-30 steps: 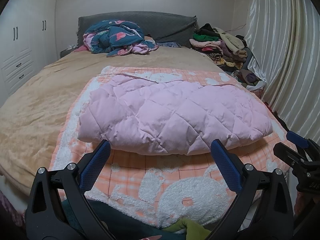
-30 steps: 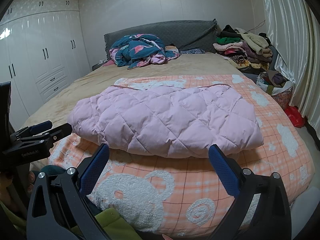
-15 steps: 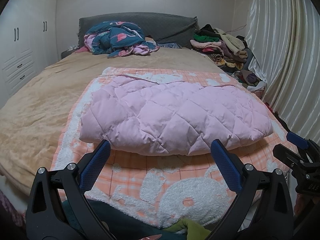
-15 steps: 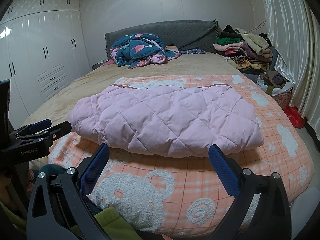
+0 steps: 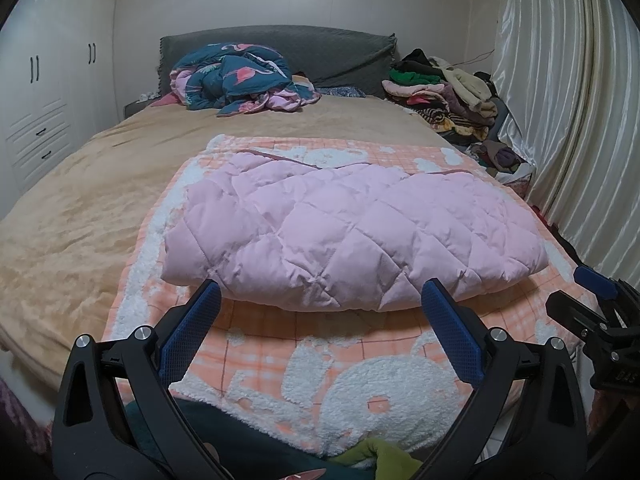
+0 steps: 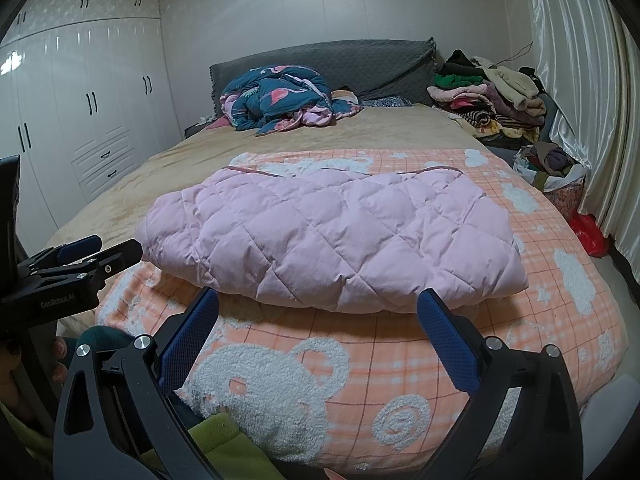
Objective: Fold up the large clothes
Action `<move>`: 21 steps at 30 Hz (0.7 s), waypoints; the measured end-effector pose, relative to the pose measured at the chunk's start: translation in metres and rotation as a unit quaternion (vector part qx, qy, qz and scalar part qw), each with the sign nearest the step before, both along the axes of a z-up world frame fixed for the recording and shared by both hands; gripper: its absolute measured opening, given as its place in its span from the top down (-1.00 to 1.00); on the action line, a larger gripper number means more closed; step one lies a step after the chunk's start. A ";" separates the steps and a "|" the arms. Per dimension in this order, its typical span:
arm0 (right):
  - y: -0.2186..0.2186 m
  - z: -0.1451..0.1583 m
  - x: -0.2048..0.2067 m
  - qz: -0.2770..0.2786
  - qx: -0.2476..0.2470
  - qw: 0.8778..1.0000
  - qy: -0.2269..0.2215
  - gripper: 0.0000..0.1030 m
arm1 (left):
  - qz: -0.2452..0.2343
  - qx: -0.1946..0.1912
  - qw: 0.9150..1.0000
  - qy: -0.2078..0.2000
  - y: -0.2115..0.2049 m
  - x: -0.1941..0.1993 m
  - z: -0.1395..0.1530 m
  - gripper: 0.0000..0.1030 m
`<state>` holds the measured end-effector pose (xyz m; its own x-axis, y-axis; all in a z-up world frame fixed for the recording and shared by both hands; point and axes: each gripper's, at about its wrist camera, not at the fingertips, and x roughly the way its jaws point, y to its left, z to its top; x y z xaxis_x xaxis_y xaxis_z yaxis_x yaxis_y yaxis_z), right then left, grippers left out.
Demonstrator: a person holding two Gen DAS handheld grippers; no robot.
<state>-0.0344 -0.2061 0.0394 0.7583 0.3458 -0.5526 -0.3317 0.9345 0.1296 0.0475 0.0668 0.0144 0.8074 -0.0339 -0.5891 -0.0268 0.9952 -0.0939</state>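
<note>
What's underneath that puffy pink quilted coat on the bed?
The pink quilted coat lies on an orange checked blanket with fluffy white bears, spread over the tan bedcover. Whatever lies directly beneath the coat is covered and cannot be seen.

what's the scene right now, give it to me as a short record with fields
garment: pink quilted coat, folded into a wide bundle
resting on: orange plaid blanket with white fleece bears
bed: tan bedspread, grey headboard
near headboard: crumpled blue flamingo-print bedding
far right corner of the bed: heap of mixed clothes
left gripper: open, empty, short of the coat's near edge
right gripper: open, empty, short of the coat's near edge
fold state: looks folded, neither gripper touching it
</note>
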 end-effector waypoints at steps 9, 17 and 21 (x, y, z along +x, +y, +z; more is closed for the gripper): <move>0.000 0.000 0.000 -0.001 -0.002 1.000 -0.002 -0.92 | -0.002 -0.004 1.000 -0.003 0.001 0.000 0.000 -0.82; -0.003 0.002 -0.002 -0.003 -0.007 1.000 -0.005 -0.92 | -0.007 -0.004 1.000 -0.009 0.005 0.002 -0.001 -0.82; -0.006 0.004 -0.001 -0.005 -0.007 1.000 -0.007 -0.92 | 0.008 0.030 1.000 -0.001 -0.003 0.003 -0.005 -0.82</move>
